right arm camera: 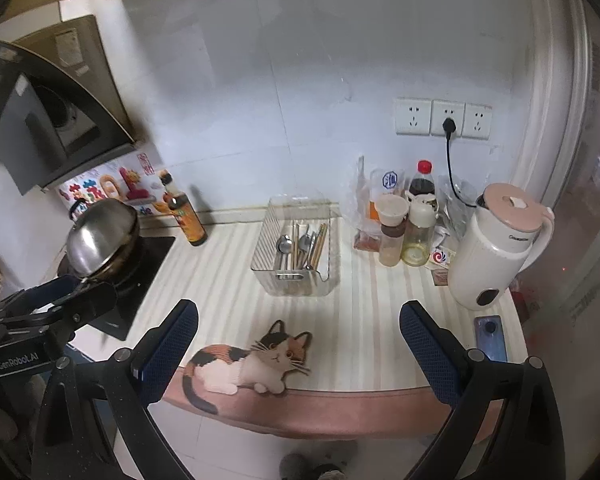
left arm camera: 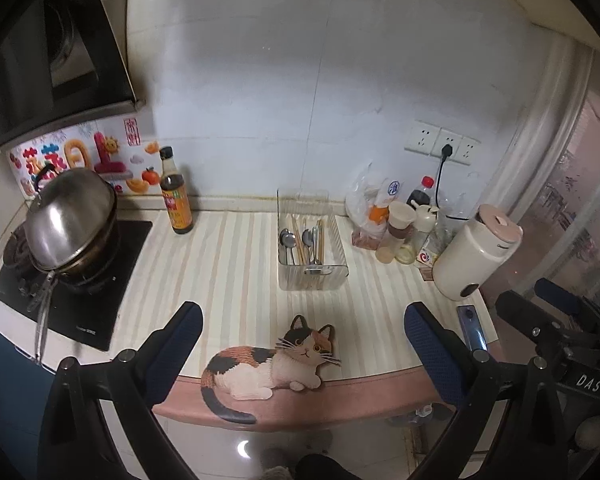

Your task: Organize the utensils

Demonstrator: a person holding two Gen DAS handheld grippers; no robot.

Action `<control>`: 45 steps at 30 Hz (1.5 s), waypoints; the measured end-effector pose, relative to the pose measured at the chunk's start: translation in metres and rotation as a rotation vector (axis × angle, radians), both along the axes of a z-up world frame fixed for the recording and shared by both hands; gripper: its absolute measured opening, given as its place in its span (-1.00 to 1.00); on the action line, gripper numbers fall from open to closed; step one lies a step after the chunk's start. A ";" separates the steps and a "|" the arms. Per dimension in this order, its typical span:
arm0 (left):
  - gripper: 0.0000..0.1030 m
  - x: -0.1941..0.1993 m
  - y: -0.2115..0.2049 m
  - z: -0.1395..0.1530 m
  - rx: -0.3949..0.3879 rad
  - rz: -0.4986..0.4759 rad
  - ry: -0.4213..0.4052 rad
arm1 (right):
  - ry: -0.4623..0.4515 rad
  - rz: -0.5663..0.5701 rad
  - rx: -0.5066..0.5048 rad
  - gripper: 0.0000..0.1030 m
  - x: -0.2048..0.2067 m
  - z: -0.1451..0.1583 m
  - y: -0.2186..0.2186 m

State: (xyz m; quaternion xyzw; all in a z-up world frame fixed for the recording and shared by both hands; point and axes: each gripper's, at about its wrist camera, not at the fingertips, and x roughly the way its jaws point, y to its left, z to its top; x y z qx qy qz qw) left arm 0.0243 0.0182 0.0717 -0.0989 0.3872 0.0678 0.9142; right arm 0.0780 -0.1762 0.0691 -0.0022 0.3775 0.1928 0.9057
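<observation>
I am holding my left claw (left arm camera: 302,344) and right claw (right arm camera: 298,340) wide, empty; the clear ribbed plastic utensil bin (right arm camera: 324,280) is lying centre-frame above both, spoons and chopsticks (right arm camera: 298,246) running lengthwise away.

Spoons (left arm camera: 287,239) and chopsticks (left arm camera: 319,240) lie in clear bin (left arm camera: 312,280).

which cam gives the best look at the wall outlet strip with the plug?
Right wrist view: the outlet strip sits nearly face-on, all three sockets and the black plug clear. In the left wrist view the outlet strip is smaller, tilted and further toward the fisheye edge; the plug is visible but less distinct.
</observation>
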 end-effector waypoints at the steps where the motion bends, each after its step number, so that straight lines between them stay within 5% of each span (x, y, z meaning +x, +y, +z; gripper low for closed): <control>1: 1.00 -0.005 0.000 0.003 -0.001 0.000 -0.005 | -0.007 0.001 0.004 0.98 -0.006 0.005 -0.001; 11: 1.00 -0.014 -0.001 0.012 -0.012 0.021 -0.036 | -0.029 0.009 0.004 0.98 -0.018 0.018 0.004; 45: 1.00 0.013 -0.009 -0.004 -0.005 0.088 -0.017 | 0.036 0.038 0.007 1.00 0.028 -0.004 0.011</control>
